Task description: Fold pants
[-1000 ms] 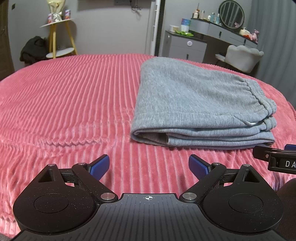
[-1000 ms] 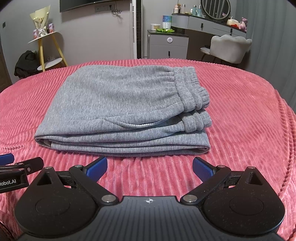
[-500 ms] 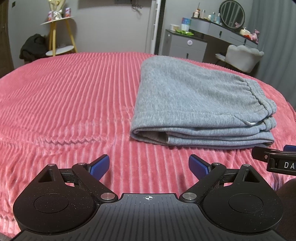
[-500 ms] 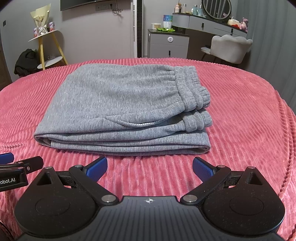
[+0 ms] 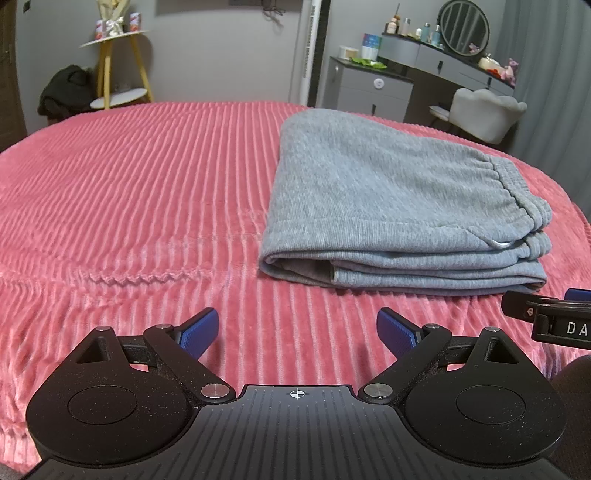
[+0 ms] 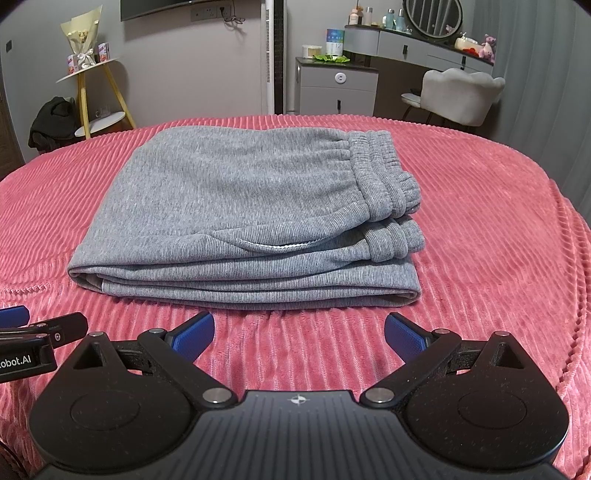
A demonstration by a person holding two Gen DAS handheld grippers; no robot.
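Grey sweatpants [image 5: 391,206] [image 6: 251,210] lie folded into a flat stack on the pink ribbed bedspread [image 5: 147,206] [image 6: 480,236], waistband at the right end. My left gripper [image 5: 297,332] stands open over the bedspread, short of the stack's near left corner, with nothing between its blue pads. My right gripper [image 6: 299,334] is open too, just in front of the stack's near edge, holding nothing. Each gripper shows at the edge of the other's view: the right one [image 5: 554,321] and the left one [image 6: 33,332].
A yellow-legged side table [image 5: 114,66] [image 6: 92,85] with dark clothing beside it stands behind the bed at the left. A grey dresser [image 6: 338,86], a vanity with a round mirror [image 5: 463,27] and a pale chair [image 6: 461,96] stand at the back right.
Both views have shifted a little; the folded pants sit slightly lower and closer in the frames. Both grippers stay open and the pants lie unmoved.
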